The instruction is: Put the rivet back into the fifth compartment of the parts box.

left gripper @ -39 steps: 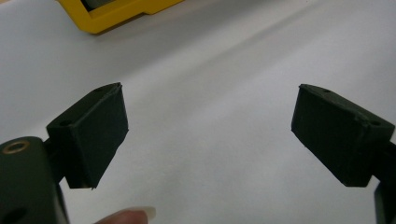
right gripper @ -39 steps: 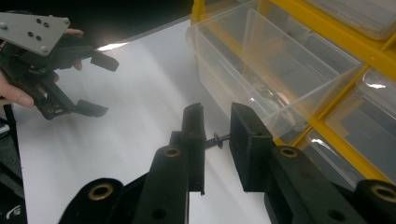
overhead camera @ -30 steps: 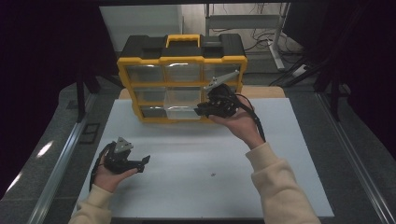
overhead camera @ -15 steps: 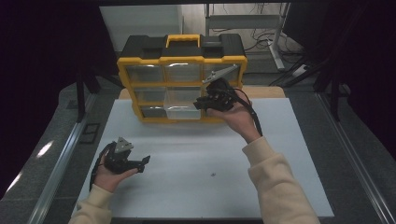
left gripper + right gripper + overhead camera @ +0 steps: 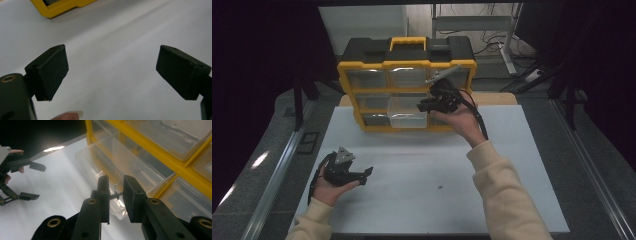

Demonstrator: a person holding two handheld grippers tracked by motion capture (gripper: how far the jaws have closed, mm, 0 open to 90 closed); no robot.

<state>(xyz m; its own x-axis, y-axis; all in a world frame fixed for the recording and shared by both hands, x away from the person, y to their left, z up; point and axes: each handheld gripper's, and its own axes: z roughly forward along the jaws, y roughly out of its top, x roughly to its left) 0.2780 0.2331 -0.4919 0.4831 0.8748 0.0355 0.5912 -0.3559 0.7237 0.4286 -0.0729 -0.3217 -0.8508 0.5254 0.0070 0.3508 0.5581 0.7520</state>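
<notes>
A yellow and black organizer [image 5: 407, 65] with clear drawers stands at the back of the white table [image 5: 512, 165]. Its lower middle drawer [image 5: 407, 117] is pulled out. My right gripper [image 5: 422, 106] hovers just above this drawer's right end. In the right gripper view its jaws [image 5: 116, 180] are shut on a small dark screw [image 5: 117, 194], with the clear drawer [image 5: 105, 157] right beyond them. My left gripper [image 5: 364, 173] rests low over the table at the near left, open and holding nothing [image 5: 112, 70].
A tiny dark piece [image 5: 439, 187] lies on the table's near middle. Dark floor and metal rails run along both sides of the table. A metal frame and cables stand behind the organizer.
My right gripper has shifted a little left and away with the screw, closer over the open drawer. The left gripper has stayed where it was.
</notes>
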